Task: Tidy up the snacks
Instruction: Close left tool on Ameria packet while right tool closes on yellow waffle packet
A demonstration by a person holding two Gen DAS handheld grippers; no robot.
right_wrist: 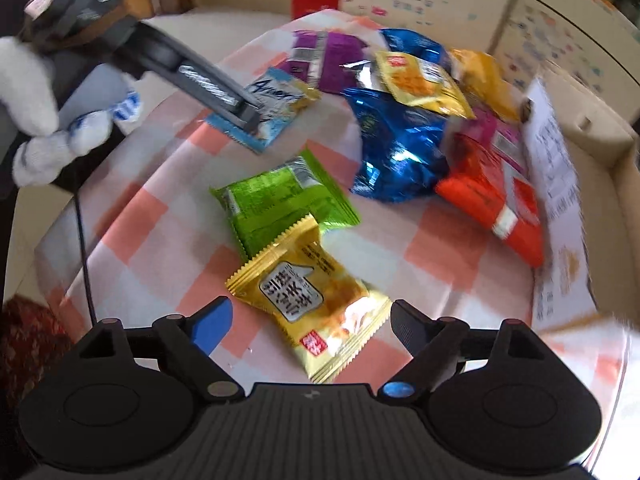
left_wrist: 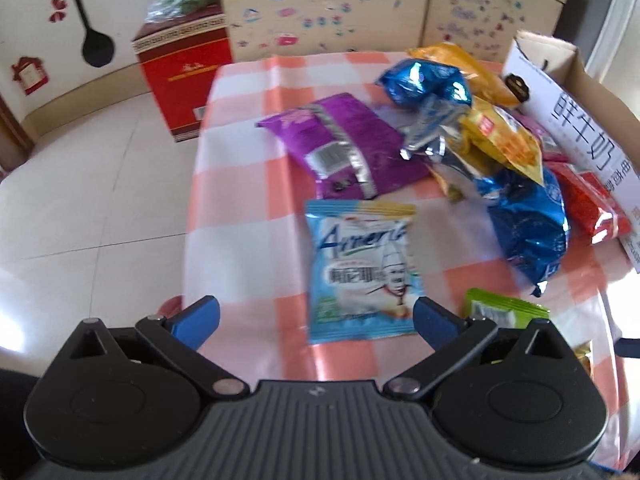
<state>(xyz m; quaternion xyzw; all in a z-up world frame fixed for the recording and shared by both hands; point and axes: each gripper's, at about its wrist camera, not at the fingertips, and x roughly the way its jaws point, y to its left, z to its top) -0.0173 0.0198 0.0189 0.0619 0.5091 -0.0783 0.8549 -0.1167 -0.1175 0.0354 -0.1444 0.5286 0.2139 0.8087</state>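
**Carrier.** Table under a pink-and-white checked cloth [left_wrist: 248, 216], floor below its left edge; open cardboard box [left_wrist: 576, 120] along the right edge.

**Left gripper** [left_wrist: 316, 316]: jaws wide, nothing clamped. The pale blue snack packet [left_wrist: 360, 272] lies flat between the blue pads; in the right wrist view the tongs come down at that packet's near end, and contact cannot be told there.

**Right gripper** [right_wrist: 312, 320]: jaws wide, empty, poised above the yellow rice-cracker packet [right_wrist: 312, 300] near the front edge of the cloth.

**Loose stock.**
- Green packet [right_wrist: 280, 200], touching the yellow one, which overlaps its corner.
- Purple bag [left_wrist: 344, 148], towards the far edge.
- Heap by the box: blue foil bags [left_wrist: 528, 220], yellow bag [left_wrist: 504, 140], orange bag [left_wrist: 472, 72], red packet [left_wrist: 592, 204].

**Hazards, as judged.**
- Flat, slick packets: pads closing on the cloth may skid off the wrapper or pinch a fold of cloth and drag neighbours.
- A grip on the yellow packet may catch the green one by the overlapped corner.
- The pale blue packet sits nearest the left edge; a push could send it to the floor.
- The heap is stacked loosely; a nudge could slide the foil bags.
- A hard squeeze may crush contents.
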